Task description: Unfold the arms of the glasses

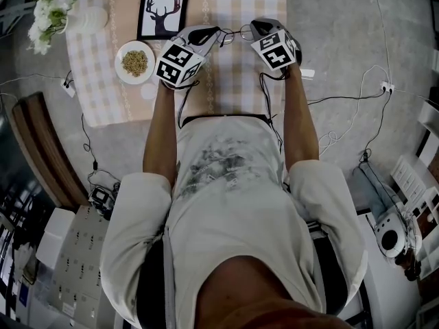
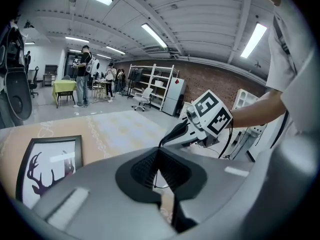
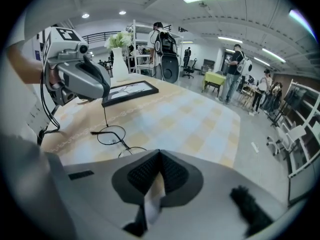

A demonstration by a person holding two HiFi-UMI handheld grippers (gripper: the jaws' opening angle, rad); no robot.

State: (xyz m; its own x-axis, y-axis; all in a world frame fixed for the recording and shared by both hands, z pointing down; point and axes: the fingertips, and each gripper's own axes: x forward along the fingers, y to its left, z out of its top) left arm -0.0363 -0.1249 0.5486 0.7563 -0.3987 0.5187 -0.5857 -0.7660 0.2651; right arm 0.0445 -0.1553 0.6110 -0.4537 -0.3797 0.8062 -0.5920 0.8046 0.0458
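Thin round-lens wire glasses hang just above the checked tablecloth between my two grippers. My left gripper is shut on the tip of one thin arm. In the right gripper view that arm runs straight up from the frame's hinge into the left gripper. My right gripper is shut on the other side of the glasses. The second lens rim disappears under its jaws, so the exact grip point is hidden.
A framed deer picture lies at the table's far side. Left of it are a white bowl of grains, a stack of white plates and white flowers. Cables trail across the floor.
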